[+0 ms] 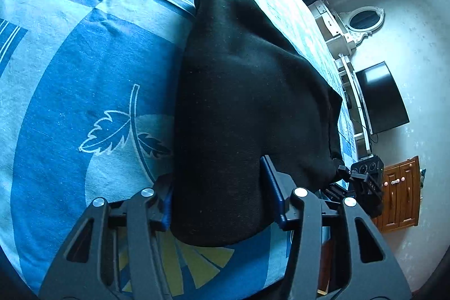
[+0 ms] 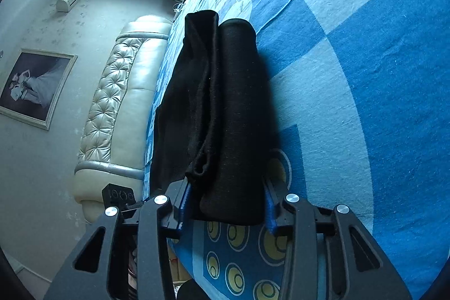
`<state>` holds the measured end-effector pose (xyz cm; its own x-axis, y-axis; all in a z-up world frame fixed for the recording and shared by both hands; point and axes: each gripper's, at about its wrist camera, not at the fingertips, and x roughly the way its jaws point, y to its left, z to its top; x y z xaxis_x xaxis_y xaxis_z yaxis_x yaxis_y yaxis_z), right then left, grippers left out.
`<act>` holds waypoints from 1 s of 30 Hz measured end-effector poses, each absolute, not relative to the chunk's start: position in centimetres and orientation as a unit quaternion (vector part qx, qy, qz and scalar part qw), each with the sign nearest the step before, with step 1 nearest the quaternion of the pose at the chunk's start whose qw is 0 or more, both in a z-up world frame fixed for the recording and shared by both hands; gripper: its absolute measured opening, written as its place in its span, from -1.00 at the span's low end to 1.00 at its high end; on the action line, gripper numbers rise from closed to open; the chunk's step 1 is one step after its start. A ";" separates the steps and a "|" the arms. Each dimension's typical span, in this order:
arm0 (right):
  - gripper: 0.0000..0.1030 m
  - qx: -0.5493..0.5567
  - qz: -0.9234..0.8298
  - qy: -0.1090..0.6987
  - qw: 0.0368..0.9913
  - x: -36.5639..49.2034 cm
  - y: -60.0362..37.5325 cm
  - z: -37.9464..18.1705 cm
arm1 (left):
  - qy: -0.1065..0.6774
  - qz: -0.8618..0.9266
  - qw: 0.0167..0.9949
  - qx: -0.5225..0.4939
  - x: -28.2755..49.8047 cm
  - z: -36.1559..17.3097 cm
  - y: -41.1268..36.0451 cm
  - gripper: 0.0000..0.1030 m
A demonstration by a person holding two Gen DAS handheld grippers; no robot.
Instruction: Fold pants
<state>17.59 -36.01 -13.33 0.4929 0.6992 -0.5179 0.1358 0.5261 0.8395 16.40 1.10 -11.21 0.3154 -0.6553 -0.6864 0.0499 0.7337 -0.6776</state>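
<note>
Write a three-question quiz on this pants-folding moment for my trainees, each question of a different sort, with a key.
1. True or false: the pants are white.
2. What lies between the fingers of the left gripper?
A. a pillow
B. the pants
C. nothing
3. Fill in: the pants lie on a blue patterned ____.

Key
1. False: they are black.
2. B: black cloth fills the gap, and the blue pads press its sides. The right gripper grips the pants the same way.
3. Bedsheet.
</note>
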 end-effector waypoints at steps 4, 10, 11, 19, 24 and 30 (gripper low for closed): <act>-0.21 0.448 0.190 0.465 0.739 17.6 -35.9 -13.3 | 0.533 -0.230 0.768 -0.272 16.2 -11.1 0.9 -0.05; -0.21 0.447 0.189 0.462 0.743 17.3 -36.1 -13.4 | 0.527 -0.231 0.775 -0.261 15.9 -10.8 0.7 -0.08; -0.21 0.446 0.188 0.461 0.744 17.3 -36.0 -13.3 | 0.526 -0.231 0.777 -0.258 15.9 -10.7 0.7 -0.09; -0.21 0.443 0.181 0.457 0.750 17.1 -35.8 -13.1 | 0.522 -0.233 0.783 -0.244 15.8 -10.2 0.1 -0.24; -0.21 0.441 0.180 0.458 0.750 17.1 -35.8 -13.1 | 0.524 -0.231 0.785 -0.236 15.9 -10.0 -0.1 -0.29; -0.22 0.441 0.180 0.458 0.751 17.0 -35.9 -13.3 | 0.519 -0.230 0.790 -0.231 15.8 -9.9 -0.2 -0.34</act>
